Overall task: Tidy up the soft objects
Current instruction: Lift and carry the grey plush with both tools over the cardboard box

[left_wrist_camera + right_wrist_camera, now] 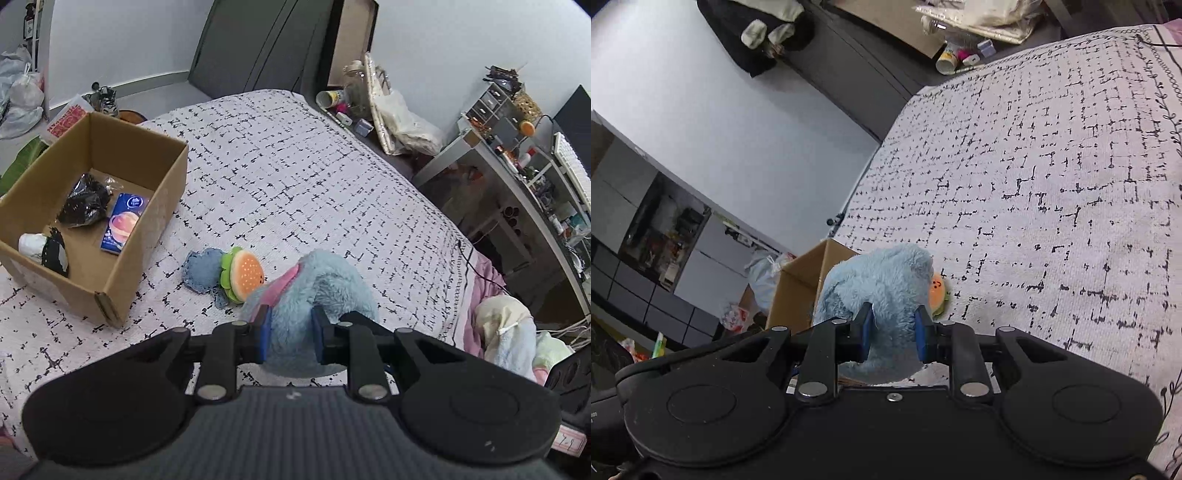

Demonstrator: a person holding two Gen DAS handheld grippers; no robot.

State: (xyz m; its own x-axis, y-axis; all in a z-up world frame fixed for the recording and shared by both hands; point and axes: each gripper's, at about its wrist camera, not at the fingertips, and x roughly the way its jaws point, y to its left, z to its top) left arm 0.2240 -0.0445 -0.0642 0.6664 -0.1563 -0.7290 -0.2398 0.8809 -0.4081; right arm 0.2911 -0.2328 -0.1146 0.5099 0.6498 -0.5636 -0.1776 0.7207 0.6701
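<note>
A fluffy light-blue plush toy (317, 291) with a pink patch hangs just above the patterned bed cover (303, 177). My left gripper (291, 332) is shut on one end of it, the blue pads pressed into the fur. My right gripper (894, 326) is shut on the same blue plush toy (879, 288) from another side. A burger-shaped plush (243, 273) lies on the bed just beyond, on a blue denim piece (203, 269). The open cardboard box (162, 206) stands at the left on the bed, holding a black bag, a blue packet and a white-black item.
A cluttered desk and shelf (532, 162) run along the bed's right side. Rolled pale cloths (506, 328) lie at the bed's right edge. Dark headboard (266, 48) at the far end. Bags and cabinets (665, 236) stand on the floor beyond the box.
</note>
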